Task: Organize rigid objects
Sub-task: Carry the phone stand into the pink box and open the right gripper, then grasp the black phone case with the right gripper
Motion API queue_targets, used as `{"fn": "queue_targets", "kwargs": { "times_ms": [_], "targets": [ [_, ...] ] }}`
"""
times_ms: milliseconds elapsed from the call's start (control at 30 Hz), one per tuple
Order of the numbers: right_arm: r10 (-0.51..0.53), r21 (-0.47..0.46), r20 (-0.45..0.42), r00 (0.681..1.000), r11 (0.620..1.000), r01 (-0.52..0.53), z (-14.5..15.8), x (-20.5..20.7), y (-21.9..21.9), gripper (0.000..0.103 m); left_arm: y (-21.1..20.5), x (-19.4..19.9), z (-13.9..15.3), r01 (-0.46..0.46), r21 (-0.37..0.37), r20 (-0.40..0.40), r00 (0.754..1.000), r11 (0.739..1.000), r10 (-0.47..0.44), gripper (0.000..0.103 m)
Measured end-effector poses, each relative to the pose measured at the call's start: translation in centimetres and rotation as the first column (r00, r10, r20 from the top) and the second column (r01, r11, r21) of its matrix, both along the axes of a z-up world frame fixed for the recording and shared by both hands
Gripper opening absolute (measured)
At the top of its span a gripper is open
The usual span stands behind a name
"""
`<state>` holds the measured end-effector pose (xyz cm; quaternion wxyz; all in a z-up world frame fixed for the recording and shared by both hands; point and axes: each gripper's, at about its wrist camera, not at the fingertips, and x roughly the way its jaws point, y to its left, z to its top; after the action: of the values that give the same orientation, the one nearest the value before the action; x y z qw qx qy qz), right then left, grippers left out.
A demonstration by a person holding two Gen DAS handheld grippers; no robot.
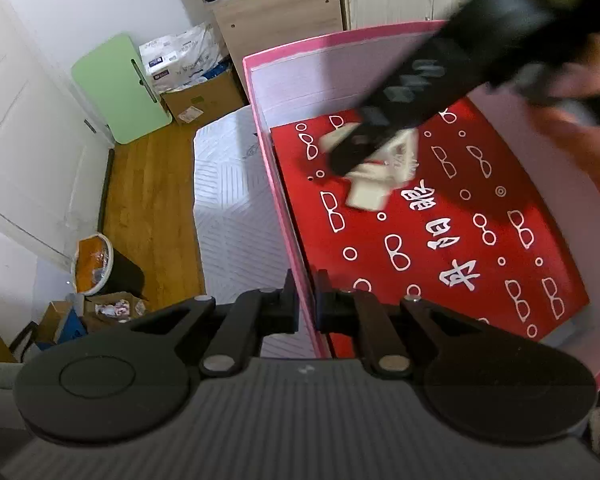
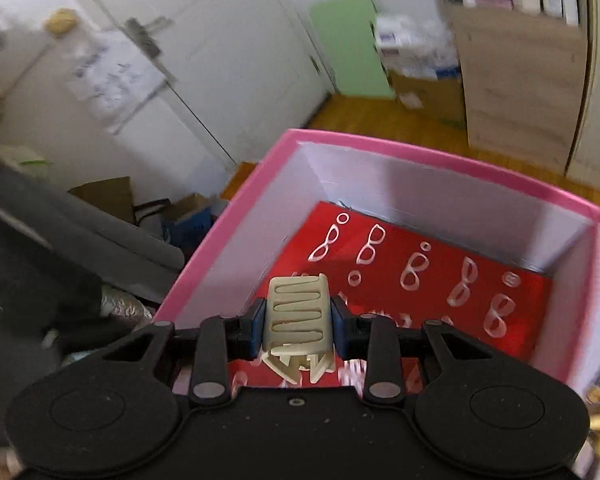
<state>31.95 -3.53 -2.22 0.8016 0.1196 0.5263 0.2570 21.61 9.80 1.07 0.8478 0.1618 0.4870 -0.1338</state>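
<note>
Both devices are matte black. The left gripper (image 1: 307, 304) has two round discs, flat linkage bars with silver rivets, and a grey ribbed body. The right gripper (image 2: 298, 326) matches it, with blue pads (image 2: 256, 326) on its fingers and a small screw at centre.

Pink box (image 1: 260, 120), red patterned floor inside; cream hair claw (image 1: 376, 168) over it, clamped in right gripper (image 1: 352, 156); left gripper (image 1: 308, 304) pinching near wall.
</note>
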Motion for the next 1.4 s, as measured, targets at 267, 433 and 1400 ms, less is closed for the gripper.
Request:
{"fn": "queue_targets", "kwargs": {
  "times_ms": [267,433,1400],
  "targets": [
    [0.004,0.093,-0.194,0.981,0.996,0.015,-3.9,3.6,1.4,0.037,0.7,0.1,-0.1,-0.011,-0.051,-0.009,1.0,0.999,0.011,0.007],
    [-0.011,0.117,-0.24,0.971,0.992,0.04,-5.3,3.8,1.3,0.037,0.6,0.1,-0.1,-0.016,-0.065,-0.009,1.0,0.998,0.015,0.008],
    [0.007,-0.021,0.232,0.973,1.0,-0.003,6.4,-8.7,-13.3,0.074,1.6,0.1,-0.3,-0.071,-0.128,-0.011,0.997,0.989,0.07,0.008]
  ]
}}
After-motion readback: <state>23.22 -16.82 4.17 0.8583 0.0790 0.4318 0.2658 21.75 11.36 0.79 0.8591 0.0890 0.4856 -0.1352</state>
